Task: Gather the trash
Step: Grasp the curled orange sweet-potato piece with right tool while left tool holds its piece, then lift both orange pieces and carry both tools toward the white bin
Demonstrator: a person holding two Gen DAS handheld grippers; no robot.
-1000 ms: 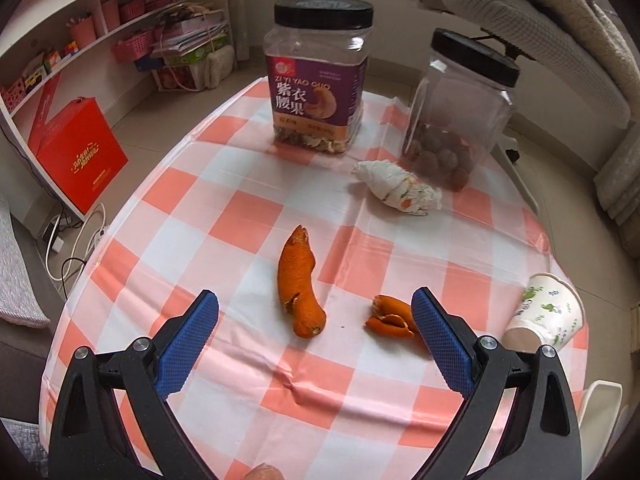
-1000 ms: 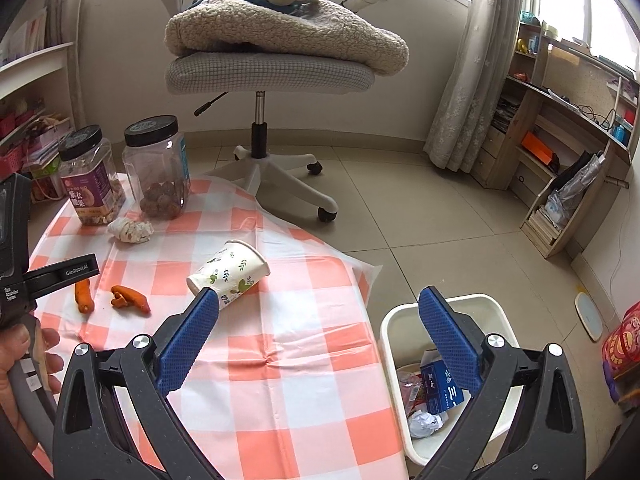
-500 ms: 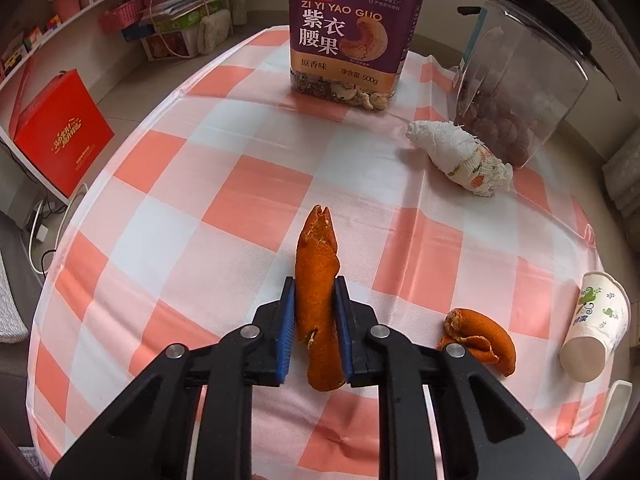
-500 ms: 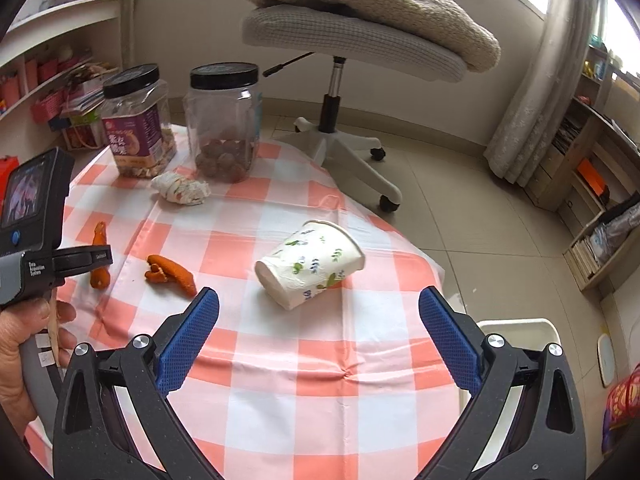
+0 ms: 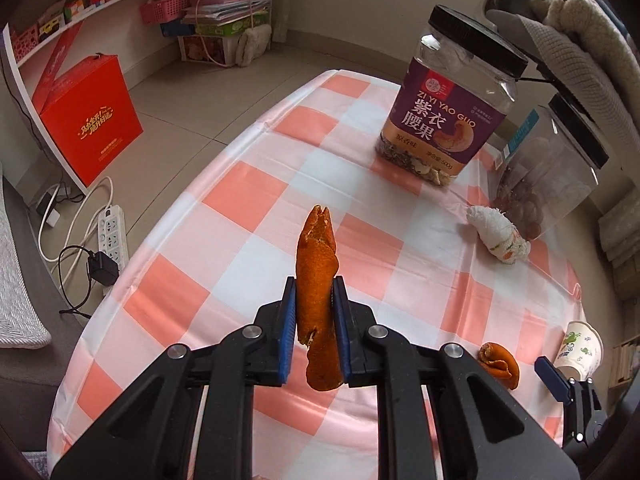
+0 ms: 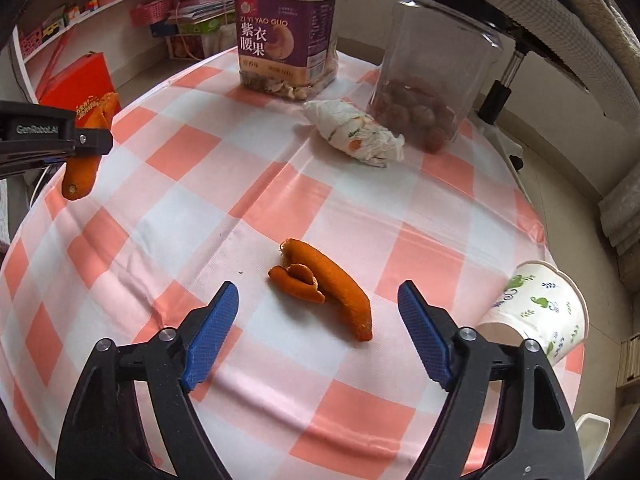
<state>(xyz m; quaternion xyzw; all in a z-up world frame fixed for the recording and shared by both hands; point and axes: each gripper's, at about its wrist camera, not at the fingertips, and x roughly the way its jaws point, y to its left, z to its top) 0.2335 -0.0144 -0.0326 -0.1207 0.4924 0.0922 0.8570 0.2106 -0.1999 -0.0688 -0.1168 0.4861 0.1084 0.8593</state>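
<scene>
My left gripper [image 5: 314, 312] is shut on a long orange peel [image 5: 316, 280] and holds it clear of the checked tablecloth [image 5: 248, 208]. From the right wrist view that peel [image 6: 80, 176] hangs at the far left under the left gripper [image 6: 86, 142]. A curled orange peel [image 6: 324, 288] lies on the cloth between the blue pads of my right gripper [image 6: 318, 300]. Its jaws are closing and do not touch the peel. A crumpled tissue [image 6: 356, 136] lies by the jars. A paper cup [image 6: 540, 312] lies on its side at the right edge.
A purple-labelled nut jar [image 5: 448, 120] and a clear jar [image 5: 556, 160] stand at the table's far side, with an office chair behind them. A red box [image 5: 88, 120] and a power strip [image 5: 112, 236] are on the floor to the left. A white bin corner [image 6: 592, 436] shows low right.
The left gripper closed on the long peel and lifted it off the cloth. The right gripper swung from above the bin down over the curled peel, and its jaws narrowed.
</scene>
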